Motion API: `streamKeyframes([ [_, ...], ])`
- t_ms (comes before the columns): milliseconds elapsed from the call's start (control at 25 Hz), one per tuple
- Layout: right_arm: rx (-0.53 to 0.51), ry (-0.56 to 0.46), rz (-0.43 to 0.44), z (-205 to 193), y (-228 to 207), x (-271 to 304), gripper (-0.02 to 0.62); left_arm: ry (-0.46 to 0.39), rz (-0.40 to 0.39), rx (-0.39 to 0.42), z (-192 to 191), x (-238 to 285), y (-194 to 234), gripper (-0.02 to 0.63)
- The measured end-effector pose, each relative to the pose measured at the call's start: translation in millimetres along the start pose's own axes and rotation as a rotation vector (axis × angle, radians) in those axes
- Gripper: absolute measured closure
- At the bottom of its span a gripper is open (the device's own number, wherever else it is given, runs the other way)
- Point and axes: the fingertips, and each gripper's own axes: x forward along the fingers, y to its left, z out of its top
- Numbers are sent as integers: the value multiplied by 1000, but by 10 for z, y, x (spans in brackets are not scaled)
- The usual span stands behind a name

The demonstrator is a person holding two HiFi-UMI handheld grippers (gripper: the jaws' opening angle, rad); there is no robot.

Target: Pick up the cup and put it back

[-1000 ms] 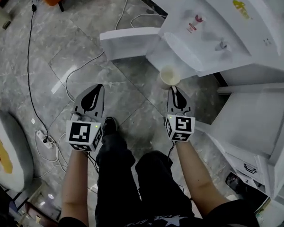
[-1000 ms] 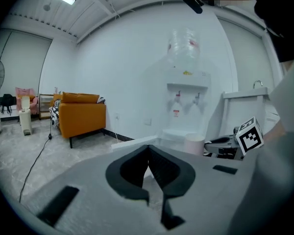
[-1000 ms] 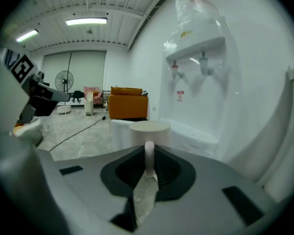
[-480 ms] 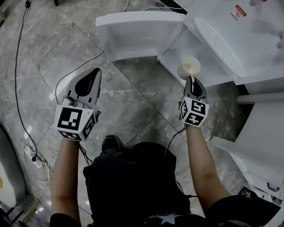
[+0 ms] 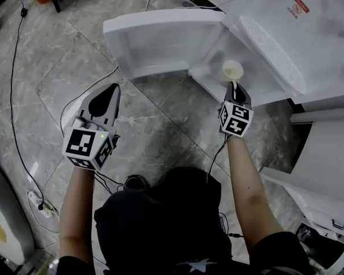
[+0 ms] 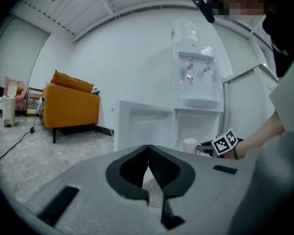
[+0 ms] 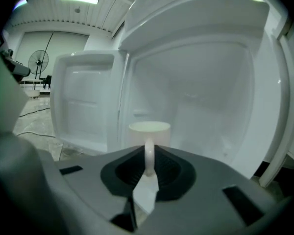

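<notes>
Two grippers up, one cup in play, handle pinched tight.
Right gripper (image 5: 234,86) is clamped on the thin handle of the pale cup (image 5: 233,69), which stands upright just beyond its tips, at the mouth of the open white compartment (image 7: 201,97) under the water dispenser (image 5: 286,33). Can't tell if the cup's base is touching down. Door (image 5: 160,39) hangs wide to that gripper's left. Left gripper (image 5: 110,90) hovers over the marble floor (image 5: 160,125), jaws together, nothing between them.
</notes>
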Motion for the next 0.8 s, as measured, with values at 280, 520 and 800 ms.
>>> streamKeyframes([
  [280,13,40,-56,-128,-69,312,552,-8,-38,-8,-65,231,179,595],
  [520,67,34,-92,-221,-92,474,552,-24,-51,-34,-172,347,298,595],
  [800,108,29,-89,-183,-117,628,551,5,-61,-43,-321,389,277,595],
])
